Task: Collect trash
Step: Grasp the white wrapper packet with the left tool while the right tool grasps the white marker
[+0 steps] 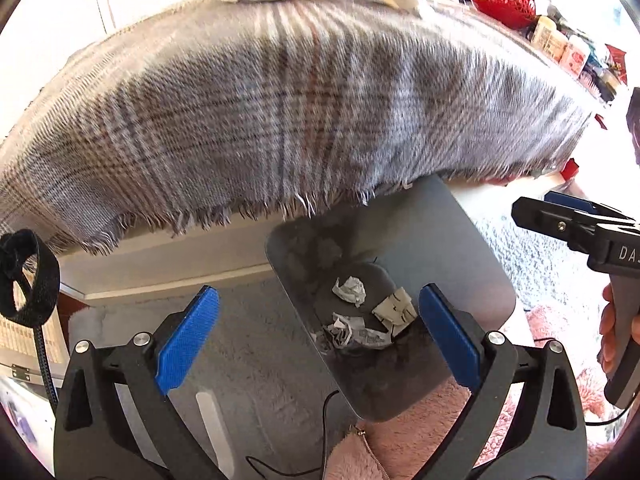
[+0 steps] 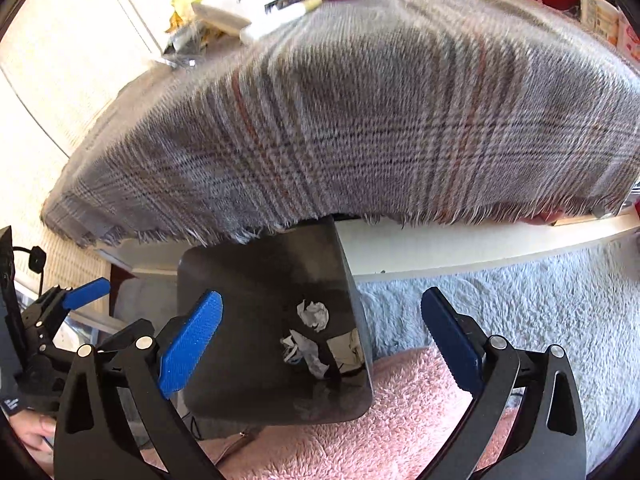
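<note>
While both of my claws hang over the grey bin (image 1: 460, 240), each is spread wide with nothing between the blue pads: the left gripper (image 1: 318, 340) sits above the bin's near rim, and the right gripper (image 2: 322, 344) straddles its right wall. Down on the bin floor lie the crumpled paper scraps (image 2: 313, 314), a second shredded wad (image 1: 352, 332) and a flattened piece of card (image 1: 396, 308). I judge that I am at the end of a drop: the trash is in, and neither claw carries anything.

Next I would look for whatever is left to collect. The plaid blanket (image 1: 280, 112) on the bed looks clear across the part I can see, while the clutter along its far edge (image 2: 256, 4) is too blurred for me to call rubbish or belongings. So the move calls for lifting both claws off the bin, swinging them toward the blanket or the fluffy rug (image 2: 520, 304), and finding a clear target before closing on anything.
</note>
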`<state>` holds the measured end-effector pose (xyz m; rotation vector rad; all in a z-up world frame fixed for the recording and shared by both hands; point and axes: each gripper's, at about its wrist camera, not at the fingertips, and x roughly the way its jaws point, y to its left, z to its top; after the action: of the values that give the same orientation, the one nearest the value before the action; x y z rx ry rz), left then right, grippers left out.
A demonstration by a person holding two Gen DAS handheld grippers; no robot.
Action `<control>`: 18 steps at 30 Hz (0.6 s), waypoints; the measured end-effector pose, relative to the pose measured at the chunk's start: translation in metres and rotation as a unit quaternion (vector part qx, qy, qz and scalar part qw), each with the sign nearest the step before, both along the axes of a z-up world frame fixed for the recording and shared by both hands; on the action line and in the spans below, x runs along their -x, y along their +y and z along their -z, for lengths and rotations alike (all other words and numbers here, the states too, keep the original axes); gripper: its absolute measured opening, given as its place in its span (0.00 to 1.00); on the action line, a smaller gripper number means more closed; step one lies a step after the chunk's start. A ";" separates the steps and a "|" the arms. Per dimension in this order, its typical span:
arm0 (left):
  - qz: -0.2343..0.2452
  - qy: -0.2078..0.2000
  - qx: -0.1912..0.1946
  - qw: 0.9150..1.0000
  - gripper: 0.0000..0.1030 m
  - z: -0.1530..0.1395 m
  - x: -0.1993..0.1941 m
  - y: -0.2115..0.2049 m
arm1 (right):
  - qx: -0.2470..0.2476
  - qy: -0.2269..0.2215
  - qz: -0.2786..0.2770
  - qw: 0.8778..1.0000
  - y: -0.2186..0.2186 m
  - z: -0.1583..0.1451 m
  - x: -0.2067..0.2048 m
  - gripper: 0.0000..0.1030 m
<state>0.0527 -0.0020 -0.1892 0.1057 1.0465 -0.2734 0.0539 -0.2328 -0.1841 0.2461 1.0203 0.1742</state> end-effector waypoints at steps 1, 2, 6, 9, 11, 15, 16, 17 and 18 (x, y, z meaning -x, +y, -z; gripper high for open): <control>-0.002 -0.005 0.001 1.000 0.92 -0.005 -0.001 0.002 | 0.000 -0.005 0.002 1.000 -0.002 -0.005 -0.001 0.97; -0.004 -0.010 0.002 1.000 0.92 -0.010 -0.003 0.002 | 0.001 -0.010 0.004 1.000 -0.004 -0.009 -0.001 0.97; -0.011 -0.043 0.003 0.999 0.92 -0.033 -0.013 0.005 | 0.003 -0.037 0.014 0.999 -0.014 -0.034 -0.009 0.97; -0.018 -0.065 0.003 0.998 0.92 -0.051 -0.023 0.007 | 0.009 -0.053 0.020 0.998 -0.021 -0.052 -0.020 0.97; -0.022 -0.076 0.005 0.997 0.92 -0.058 -0.032 0.008 | 0.011 -0.061 0.023 0.998 -0.023 -0.062 -0.027 0.97; -0.037 -0.095 0.009 0.995 0.92 -0.077 -0.050 0.014 | 0.016 -0.077 0.025 0.997 -0.026 -0.079 -0.045 0.97; -0.040 -0.096 0.012 0.994 0.92 -0.081 -0.054 0.016 | 0.016 -0.080 0.025 0.996 -0.025 -0.082 -0.050 0.97; -0.044 -0.097 0.015 0.994 0.92 -0.083 -0.058 0.018 | 0.015 -0.082 0.024 0.996 -0.024 -0.086 -0.055 0.97; -0.048 -0.097 0.019 0.994 0.92 -0.086 -0.065 0.021 | 0.015 -0.084 0.023 0.996 -0.023 -0.089 -0.062 0.97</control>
<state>0.1181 0.0185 -0.1033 0.0457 0.8500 -0.1922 0.1157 -0.2556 -0.0950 0.2242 0.8494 0.1347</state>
